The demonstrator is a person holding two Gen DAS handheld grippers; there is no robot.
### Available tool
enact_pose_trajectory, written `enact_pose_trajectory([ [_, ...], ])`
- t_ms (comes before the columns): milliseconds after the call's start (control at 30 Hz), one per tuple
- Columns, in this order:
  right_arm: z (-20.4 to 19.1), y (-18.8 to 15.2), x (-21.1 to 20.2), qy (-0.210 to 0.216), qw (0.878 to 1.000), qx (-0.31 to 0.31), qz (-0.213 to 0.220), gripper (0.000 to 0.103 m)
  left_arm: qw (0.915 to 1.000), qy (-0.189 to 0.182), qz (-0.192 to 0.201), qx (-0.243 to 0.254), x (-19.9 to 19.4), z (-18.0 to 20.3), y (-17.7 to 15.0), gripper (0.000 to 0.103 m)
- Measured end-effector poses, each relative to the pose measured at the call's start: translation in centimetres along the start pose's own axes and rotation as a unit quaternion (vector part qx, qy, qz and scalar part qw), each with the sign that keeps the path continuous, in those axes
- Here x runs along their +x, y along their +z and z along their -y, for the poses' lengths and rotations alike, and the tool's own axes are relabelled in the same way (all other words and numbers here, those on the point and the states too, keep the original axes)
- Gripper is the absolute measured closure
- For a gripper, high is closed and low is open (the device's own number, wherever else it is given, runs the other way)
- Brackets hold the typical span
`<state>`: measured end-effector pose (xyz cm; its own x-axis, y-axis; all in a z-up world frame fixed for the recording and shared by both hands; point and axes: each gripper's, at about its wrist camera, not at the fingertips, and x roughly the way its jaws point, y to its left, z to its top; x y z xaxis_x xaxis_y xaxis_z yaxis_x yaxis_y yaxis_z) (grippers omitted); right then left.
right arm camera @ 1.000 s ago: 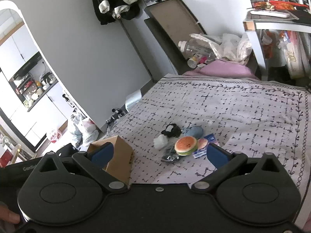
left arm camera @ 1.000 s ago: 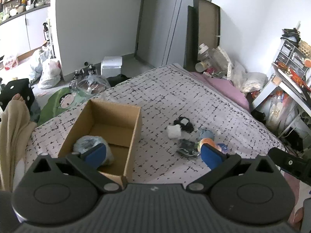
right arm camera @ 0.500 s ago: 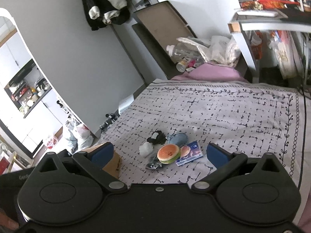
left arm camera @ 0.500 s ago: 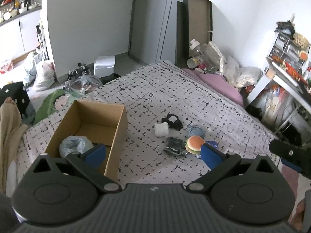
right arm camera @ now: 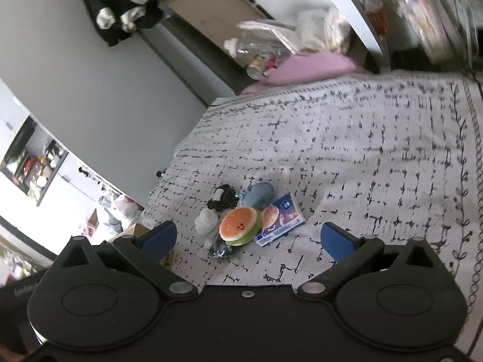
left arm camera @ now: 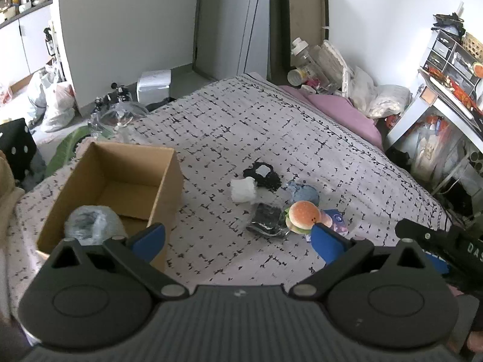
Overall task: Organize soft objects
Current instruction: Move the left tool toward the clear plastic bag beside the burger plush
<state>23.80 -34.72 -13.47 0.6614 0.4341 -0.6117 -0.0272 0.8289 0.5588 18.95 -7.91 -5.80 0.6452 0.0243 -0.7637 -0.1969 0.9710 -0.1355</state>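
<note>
On the patterned bedspread lies a small heap of soft things: a plush burger, a white wad, a black item, a blue-grey cloth, a dark bagged item and a blue packet. An open cardboard box stands left of the heap with a clear-wrapped grey bundle inside. My left gripper is open above the bed, between box and heap. My right gripper is open, just short of the burger.
Pink bedding, bottles and bags crowd the bed's far corner. A white desk with shelves stands at the right. Plastic bags and a white box sit on the floor to the left. Part of the right gripper shows at the left view's right edge.
Both grippers have moved; the heap now sits lower and nearer in the right wrist view, and the right view has tilted and blurred. The box and objects stay put.
</note>
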Motion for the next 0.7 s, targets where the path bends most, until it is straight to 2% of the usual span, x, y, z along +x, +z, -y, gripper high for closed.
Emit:
enact_pose_trajectory([
  [133,0.9,0.3,1.9,0.001,1.0,0.018,-0.014,0.004,0.9999,-0.008,-0.008,-0.007,1.7,-0.1,-0.1,0.003],
  [200,1.3,0.4,2.9,0.001,0.999,0.03,-0.025,0.011,0.9999,-0.008,-0.008,-0.01,2.6,-0.2,-0.1,0.003],
  [300,1.6,0.6,4.0,-0.004,0.998,0.042,-0.035,0.013,0.9998,-0.01,-0.01,-0.015,4.1,-0.3,0.1,0.004],
  [433,1.8,1.2,5.2,-0.007,0.998,0.051,-0.036,0.014,0.9994,-0.012,-0.021,-0.027,6.4,-0.3,0.2,0.01],
  [500,1.9,1.4,5.9,-0.01,0.998,0.055,-0.041,0.02,0.9991,-0.011,-0.025,-0.032,7.4,-0.2,0.1,0.013],
  [700,2.6,1.3,7.9,-0.022,0.996,0.061,-0.061,0.023,0.9975,-0.013,-0.044,-0.053,10.5,-0.5,0.0,0.023],
])
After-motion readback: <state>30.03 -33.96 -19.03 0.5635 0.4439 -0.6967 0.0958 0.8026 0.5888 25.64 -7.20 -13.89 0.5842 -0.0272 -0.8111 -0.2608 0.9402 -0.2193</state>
